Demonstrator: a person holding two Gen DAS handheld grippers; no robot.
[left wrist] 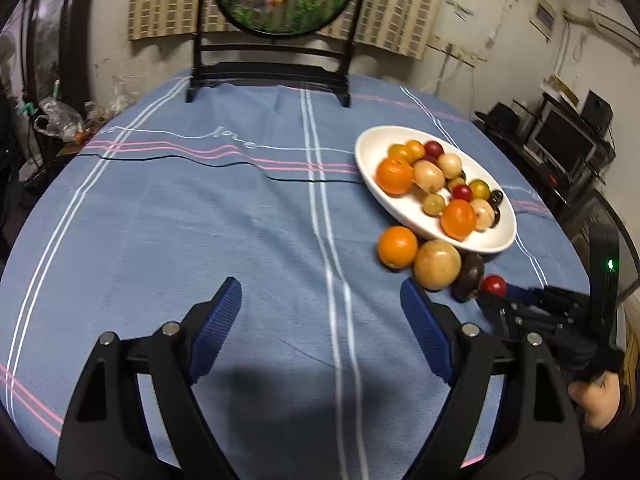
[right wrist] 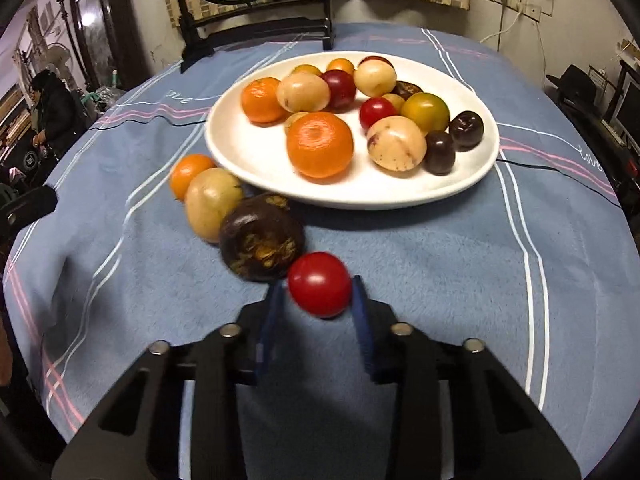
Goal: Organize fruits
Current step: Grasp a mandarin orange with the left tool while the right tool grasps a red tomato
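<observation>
My right gripper [right wrist: 318, 292] is clenched on a small round red fruit [right wrist: 319, 283], low centre frame. My left gripper [left wrist: 320, 320] hangs released over the blue striped tablecloth [left wrist: 200, 220]. The white oval ceramic plate [right wrist: 248, 156] of fruit sits above.

Each hand-held gripper [right wrist: 318, 300] has black angular arms, silver pivot screws, ribbed blue pads [left wrist: 218, 328].

One white plate [right wrist: 224, 148], three oranges [right wrist: 320, 145], two claws [left wrist: 320, 312].
</observation>
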